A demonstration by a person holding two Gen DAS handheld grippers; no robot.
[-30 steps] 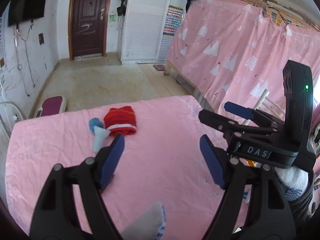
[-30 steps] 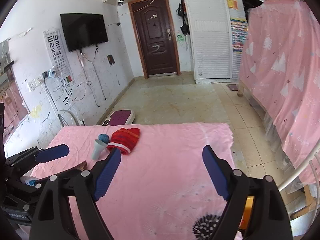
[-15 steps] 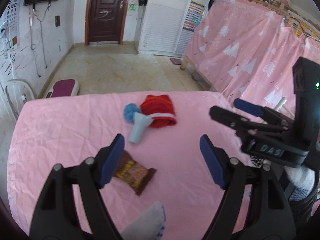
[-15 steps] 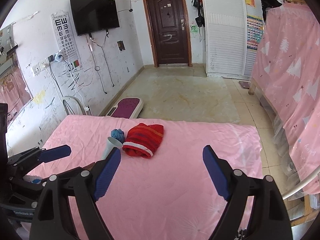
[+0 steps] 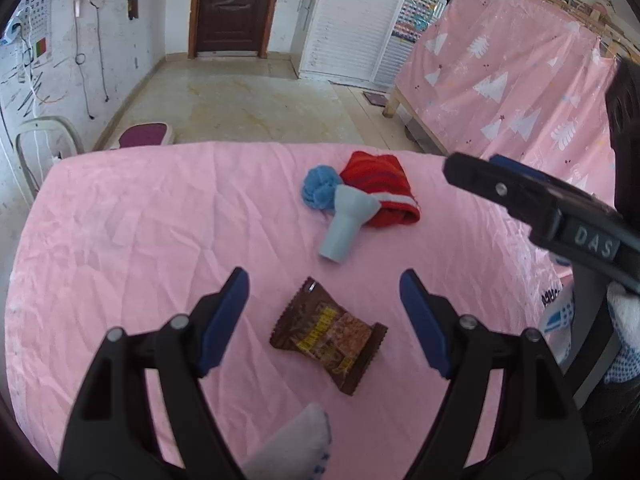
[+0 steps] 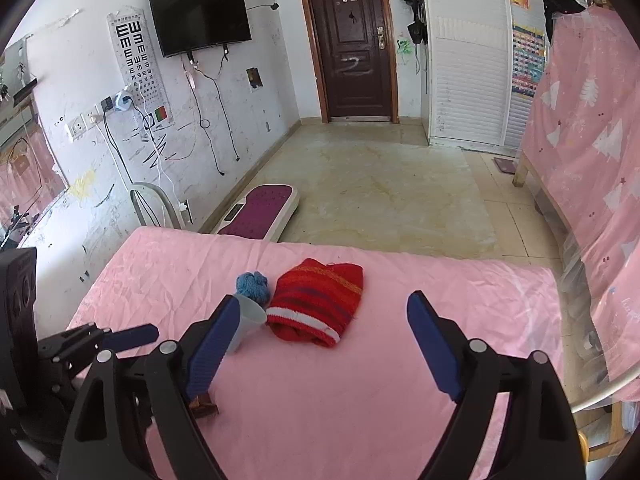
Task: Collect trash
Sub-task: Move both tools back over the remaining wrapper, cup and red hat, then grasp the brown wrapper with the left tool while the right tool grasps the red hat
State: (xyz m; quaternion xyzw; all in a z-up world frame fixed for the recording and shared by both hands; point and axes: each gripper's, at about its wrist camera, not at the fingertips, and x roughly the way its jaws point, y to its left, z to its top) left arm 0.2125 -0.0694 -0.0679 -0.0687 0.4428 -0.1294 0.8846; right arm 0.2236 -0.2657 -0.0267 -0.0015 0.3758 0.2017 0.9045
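Left wrist view: you are hovering the empty, wide-open left gripper astride the brown wrapper, evidently lining up a pick, while the right gripper is waiting equally spread and empty.

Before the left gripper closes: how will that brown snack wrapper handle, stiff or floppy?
Likely floppy: the brown snack wrapper is a thin crimped-edge film pouch, lying nearly flat on the pink sheet. Probably light, and the glossy film may slip between the pads, so it could crumple instead of lifting cleanly. The left gripper is open with the wrapper between its fingers.
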